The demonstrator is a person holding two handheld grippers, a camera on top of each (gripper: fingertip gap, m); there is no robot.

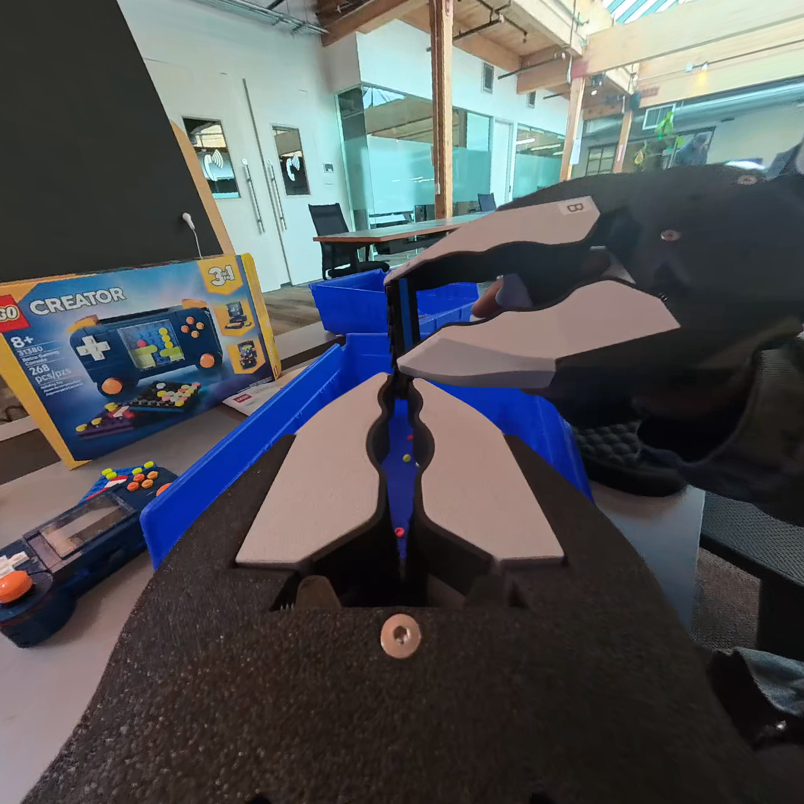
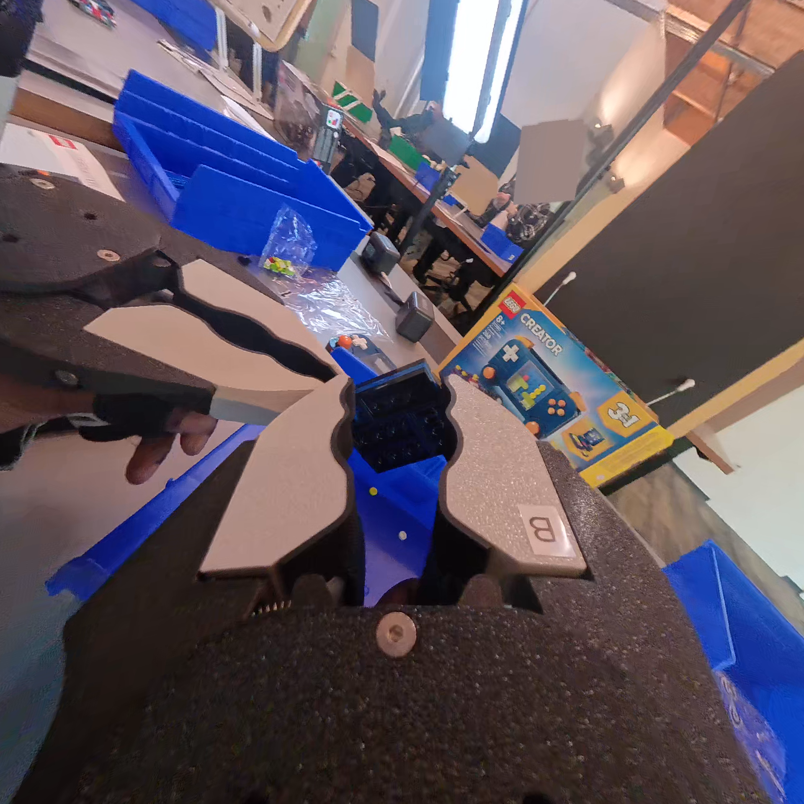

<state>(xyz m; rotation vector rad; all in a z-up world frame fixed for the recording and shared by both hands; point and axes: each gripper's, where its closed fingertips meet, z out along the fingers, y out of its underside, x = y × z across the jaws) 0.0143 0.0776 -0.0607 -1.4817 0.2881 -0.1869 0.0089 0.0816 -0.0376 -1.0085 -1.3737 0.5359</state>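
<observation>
Both grippers, left gripper (image 1: 401, 383) and right gripper (image 2: 398, 387), clamp one flat studded dark-blue brick plate (image 2: 398, 420).

Dark-blue studded plate (image 2: 398, 417), blue bin (image 1: 278, 417)

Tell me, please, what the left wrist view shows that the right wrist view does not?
Only the left wrist view shows the glass-walled rooms and a distant long table. Only the right wrist view shows a clear plastic bag of small bright pieces and two small dark cubes. Both show the dark blue brick plate gripped by the left tool and the right tool over a blue bin, and the toy box.
</observation>
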